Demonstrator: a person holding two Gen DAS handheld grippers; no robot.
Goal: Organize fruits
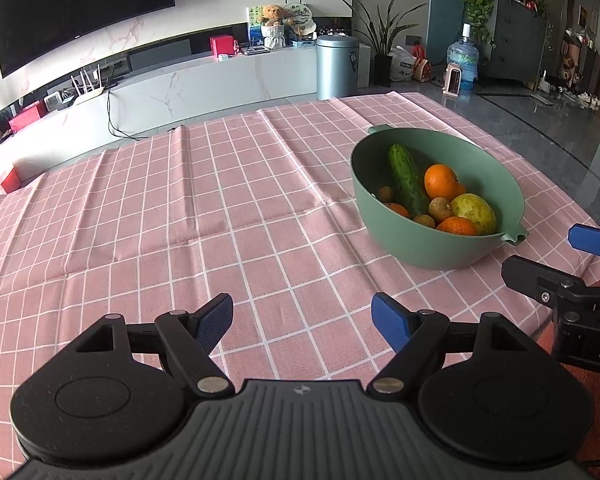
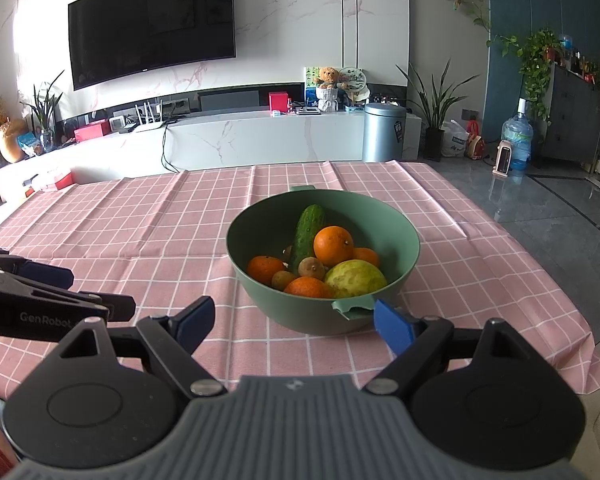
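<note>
A green bowl (image 1: 404, 240) (image 2: 260, 296) stands on the pink checked tablecloth. It holds a cucumber (image 1: 406, 178) (image 2: 308, 232), several oranges (image 1: 441, 180) (image 2: 333, 246), a yellow-green pear-like fruit (image 1: 474, 212) (image 2: 356, 280) and small brown fruits (image 2: 311, 267). My left gripper (image 1: 302, 320) is open and empty, above the cloth left of and nearer than the bowl. My right gripper (image 2: 294, 320) is open and empty, just short of the bowl's near handle (image 2: 350, 307). Each gripper shows at the edge of the other's view.
The pink tablecloth (image 1: 180, 220) (image 2: 140, 232) covers the table; its far edge and right edge drop to a grey floor. Beyond stand a white TV cabinet (image 2: 260, 140), a grey bin (image 2: 382, 132) and a water bottle (image 2: 518, 140).
</note>
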